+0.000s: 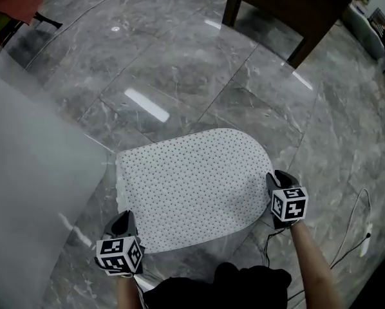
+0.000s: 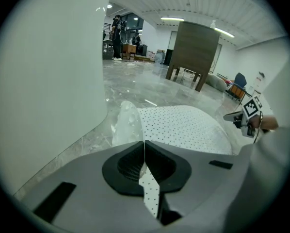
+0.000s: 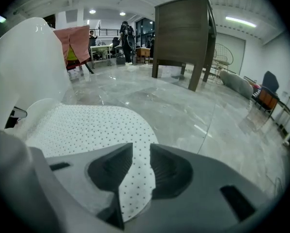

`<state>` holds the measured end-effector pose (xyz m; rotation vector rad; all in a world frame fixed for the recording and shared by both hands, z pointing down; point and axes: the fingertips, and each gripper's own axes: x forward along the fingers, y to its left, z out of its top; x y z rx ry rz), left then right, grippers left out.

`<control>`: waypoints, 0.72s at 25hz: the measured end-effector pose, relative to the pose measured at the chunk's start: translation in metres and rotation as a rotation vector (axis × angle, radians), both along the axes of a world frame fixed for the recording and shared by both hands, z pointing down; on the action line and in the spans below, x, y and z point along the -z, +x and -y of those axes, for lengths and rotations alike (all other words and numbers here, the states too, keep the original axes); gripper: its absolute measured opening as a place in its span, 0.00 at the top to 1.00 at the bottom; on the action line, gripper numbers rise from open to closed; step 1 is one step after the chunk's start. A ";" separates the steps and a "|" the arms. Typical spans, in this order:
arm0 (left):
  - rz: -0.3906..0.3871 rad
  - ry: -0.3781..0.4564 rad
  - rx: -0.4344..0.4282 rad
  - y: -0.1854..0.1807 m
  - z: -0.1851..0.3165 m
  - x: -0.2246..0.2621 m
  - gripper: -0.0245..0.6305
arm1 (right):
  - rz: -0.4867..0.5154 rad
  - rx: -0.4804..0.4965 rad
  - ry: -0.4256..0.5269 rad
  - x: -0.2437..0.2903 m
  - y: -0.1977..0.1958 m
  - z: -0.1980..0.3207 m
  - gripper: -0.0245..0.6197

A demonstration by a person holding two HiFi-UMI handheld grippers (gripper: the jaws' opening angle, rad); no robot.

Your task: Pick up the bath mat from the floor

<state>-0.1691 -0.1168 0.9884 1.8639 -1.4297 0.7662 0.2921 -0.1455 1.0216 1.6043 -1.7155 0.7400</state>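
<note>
A white bath mat point(image 1: 192, 182) with small dark dots and one rounded end lies on the grey marble floor. My left gripper point(image 1: 123, 219) is at the mat's near left corner, and in the left gripper view it point(image 2: 144, 152) is shut on a strip of the mat point(image 2: 184, 127), whose left edge curls up off the floor. My right gripper point(image 1: 273, 180) is at the mat's right edge. In the right gripper view its jaws point(image 3: 141, 164) stand apart with the mat's edge point(image 3: 87, 125) showing in the gap, and the pads do not press on it.
A frosted white panel point(image 1: 25, 172) rises close on the left of the mat. A dark wooden table point(image 1: 289, 5) stands beyond it at the top. A thin cable point(image 1: 356, 230) trails over the floor at the right. A pink cloth point(image 1: 12, 2) hangs at the top left.
</note>
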 end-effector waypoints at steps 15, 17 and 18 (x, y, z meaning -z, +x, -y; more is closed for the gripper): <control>-0.266 0.000 -0.154 0.102 0.031 0.013 0.97 | 0.121 0.024 -0.173 -0.044 0.027 0.010 0.65; -0.265 0.003 -0.170 0.106 0.035 0.013 0.97 | 0.138 0.038 -0.196 -0.049 0.026 0.012 0.62; -0.265 0.004 -0.175 0.107 0.036 0.013 0.97 | 0.133 0.044 -0.207 -0.052 0.026 0.014 0.60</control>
